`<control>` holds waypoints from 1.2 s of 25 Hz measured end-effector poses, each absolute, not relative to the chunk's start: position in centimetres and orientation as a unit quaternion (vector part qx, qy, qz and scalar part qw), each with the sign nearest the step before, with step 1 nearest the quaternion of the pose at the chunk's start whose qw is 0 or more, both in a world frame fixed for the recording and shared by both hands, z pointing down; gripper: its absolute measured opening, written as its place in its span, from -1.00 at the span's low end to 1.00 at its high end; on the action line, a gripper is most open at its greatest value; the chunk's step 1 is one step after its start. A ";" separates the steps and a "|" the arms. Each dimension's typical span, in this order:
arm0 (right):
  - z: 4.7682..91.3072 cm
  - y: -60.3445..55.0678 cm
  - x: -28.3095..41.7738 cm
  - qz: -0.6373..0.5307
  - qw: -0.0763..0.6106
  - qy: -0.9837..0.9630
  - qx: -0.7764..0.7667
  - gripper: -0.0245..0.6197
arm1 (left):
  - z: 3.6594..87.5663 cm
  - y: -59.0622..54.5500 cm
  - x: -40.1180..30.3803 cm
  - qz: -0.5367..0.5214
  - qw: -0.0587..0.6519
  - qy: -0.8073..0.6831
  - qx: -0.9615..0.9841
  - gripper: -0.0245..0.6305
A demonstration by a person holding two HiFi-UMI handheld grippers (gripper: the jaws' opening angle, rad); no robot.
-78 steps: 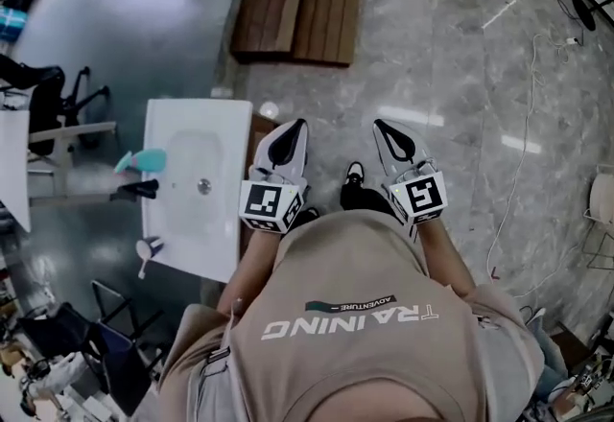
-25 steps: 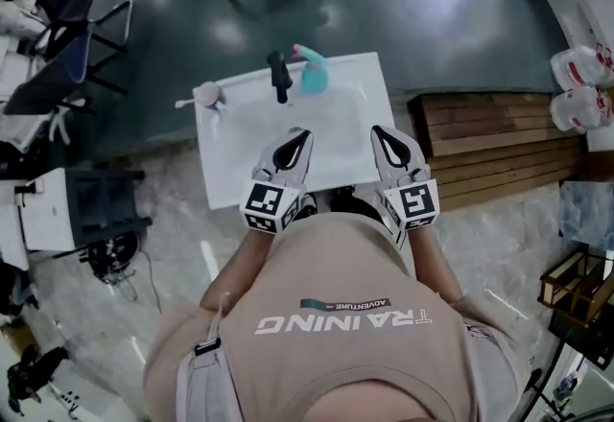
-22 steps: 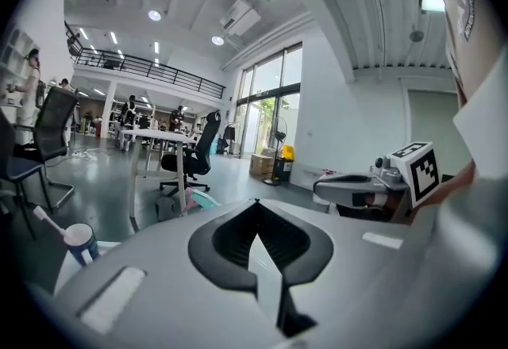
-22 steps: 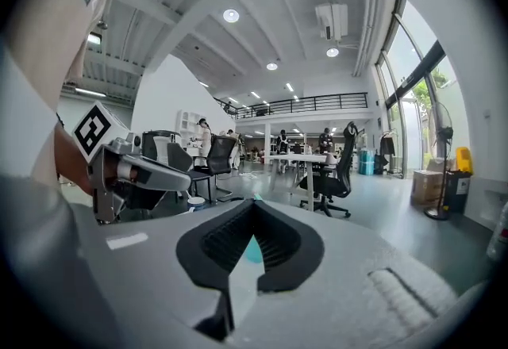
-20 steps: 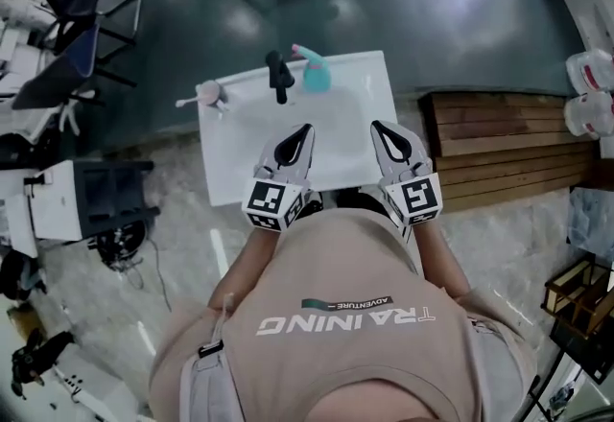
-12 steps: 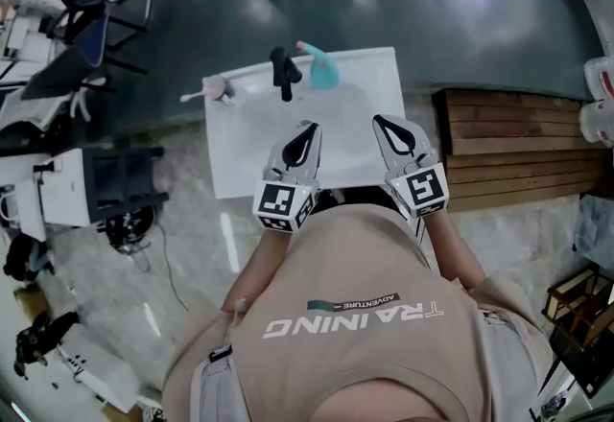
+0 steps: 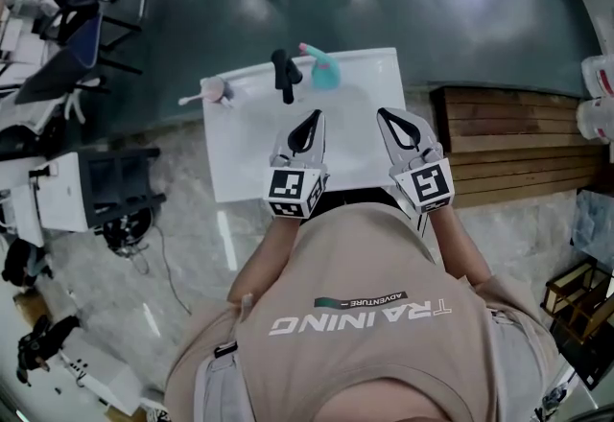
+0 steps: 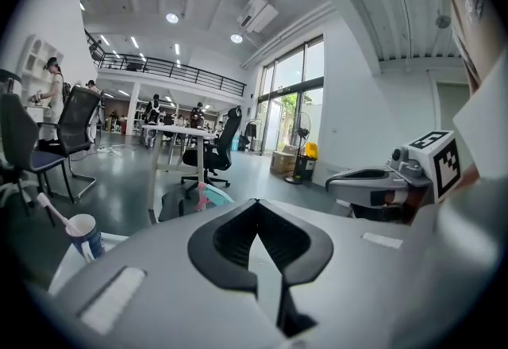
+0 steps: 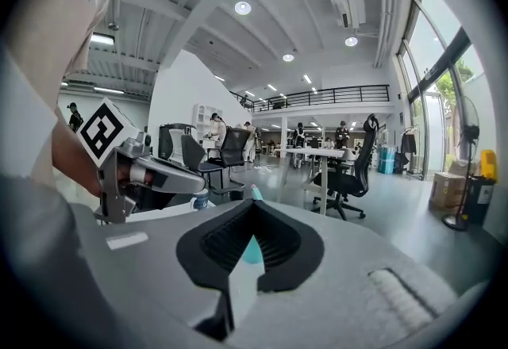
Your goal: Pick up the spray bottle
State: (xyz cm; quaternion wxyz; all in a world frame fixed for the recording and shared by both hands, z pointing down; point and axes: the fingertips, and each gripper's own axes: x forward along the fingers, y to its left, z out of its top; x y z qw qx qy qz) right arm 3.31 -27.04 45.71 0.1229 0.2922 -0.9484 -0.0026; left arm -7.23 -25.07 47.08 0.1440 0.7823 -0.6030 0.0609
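The teal spray bottle (image 7: 326, 75) with a pink nozzle stands at the far rim of the white washbasin (image 7: 230, 161), next to a black tap (image 7: 284, 75). Both grippers hang over the basin's near half, short of the bottle. My left gripper (image 7: 316, 114) is shut and empty, and so is my right gripper (image 7: 383, 112). In the left gripper view the shut tips (image 8: 255, 203) point past the bottle (image 8: 213, 197), which peeks up at their left. In the right gripper view the bottle (image 9: 251, 249) shows through the loop of the shut jaws (image 9: 252, 202).
A cup with a toothbrush (image 7: 213, 91) stands at the basin's far left corner. A wooden pallet (image 7: 508, 147) lies to the right, and a white box (image 7: 86, 195) sits on the floor to the left. Office chairs (image 7: 86, 27) stand at the far left.
The person has turned to face the basin, which was at the left three seconds ago. Both grippers have moved forward over its near half, the left one drifting right.
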 end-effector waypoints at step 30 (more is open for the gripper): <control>48.5 -31.2 4.8 0.032 0.163 -0.935 0.314 -0.91 | 56.2 -36.1 -9.0 0.133 0.201 -0.625 0.743 -0.37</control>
